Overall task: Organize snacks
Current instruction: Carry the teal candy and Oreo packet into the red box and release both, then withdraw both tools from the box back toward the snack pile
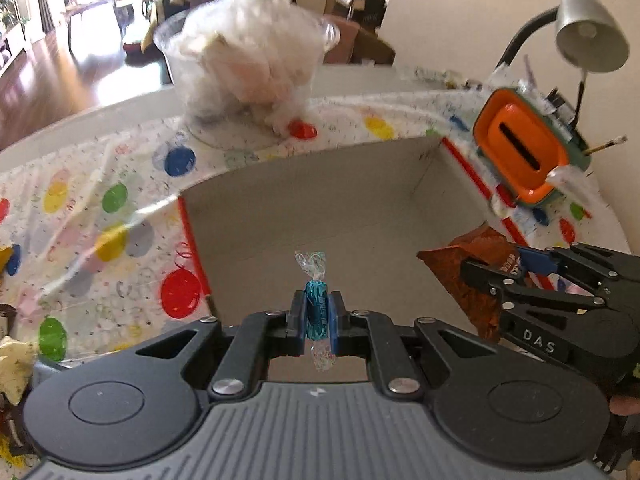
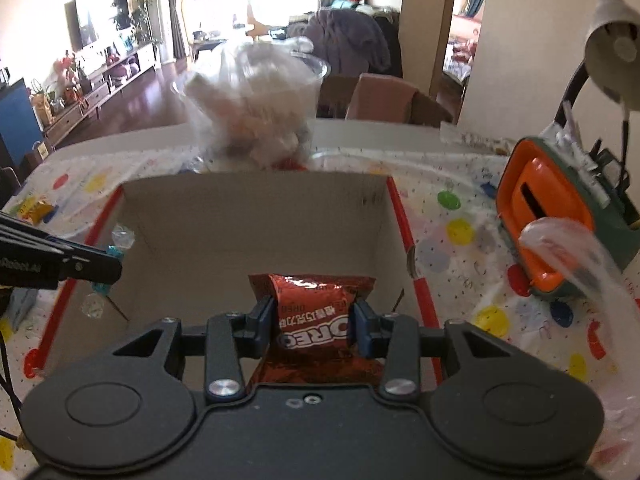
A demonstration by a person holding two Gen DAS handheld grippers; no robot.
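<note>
My left gripper [image 1: 317,314] is shut on a blue wrapped candy [image 1: 316,312] with clear twisted ends, held over the open cardboard box [image 1: 320,216]. My right gripper [image 2: 314,322] is shut on a red Oreo packet [image 2: 316,316], also above the box [image 2: 256,216], whose floor looks bare. In the left wrist view the right gripper [image 1: 476,276] comes in from the right with the red packet [image 1: 468,276] over the box's right side. In the right wrist view the left gripper [image 2: 116,260] reaches in from the left with the candy [image 2: 122,238].
A clear plastic tub [image 1: 244,76] stuffed with white bags stands behind the box. An orange and green holder [image 1: 524,152] and a grey desk lamp [image 1: 592,28] stand at the right. The spotted tablecloth [image 1: 100,216] covers the table; a yellow snack [image 2: 34,210] lies far left.
</note>
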